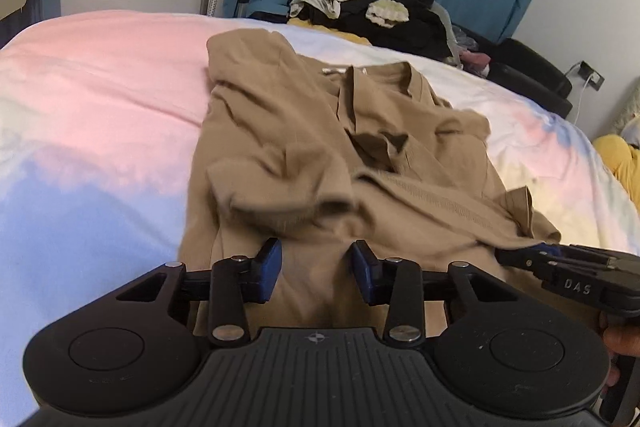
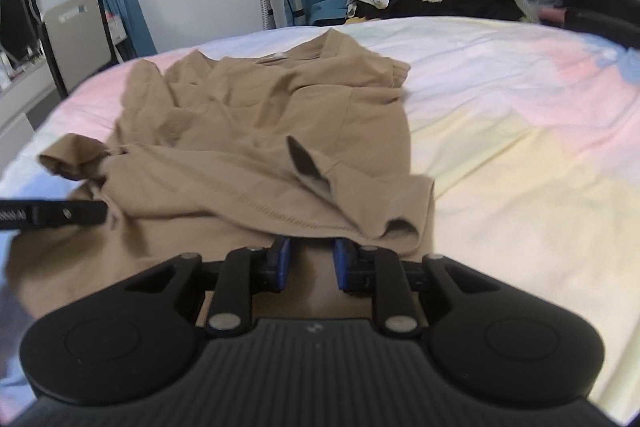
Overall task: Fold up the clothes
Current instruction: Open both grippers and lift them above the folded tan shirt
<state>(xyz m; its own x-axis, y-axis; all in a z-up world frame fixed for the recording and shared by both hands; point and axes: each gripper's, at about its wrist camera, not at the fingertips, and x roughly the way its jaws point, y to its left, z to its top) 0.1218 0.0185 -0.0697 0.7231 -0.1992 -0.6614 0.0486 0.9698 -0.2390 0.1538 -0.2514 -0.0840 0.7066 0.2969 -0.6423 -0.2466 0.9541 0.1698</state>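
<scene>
We read the tan shirt (image 1: 320,147) as lying on the pastel bed (image 1: 100,87), long axis running near to far, collar at the far end, hem nearest us. Left claw (image 1: 316,267) sits over the near hem's left part, jaws partly open, nothing pinched. Right claw (image 2: 308,263) sits at the hem's right part, jaws narrower, fabric between them; a grip we cannot tell. Both claws look equally near.

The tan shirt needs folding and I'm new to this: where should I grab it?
Grip the tan shirt at its near hem, one corner per gripper, coming from the near bed edge: collar lies far, hem faces you.
</scene>
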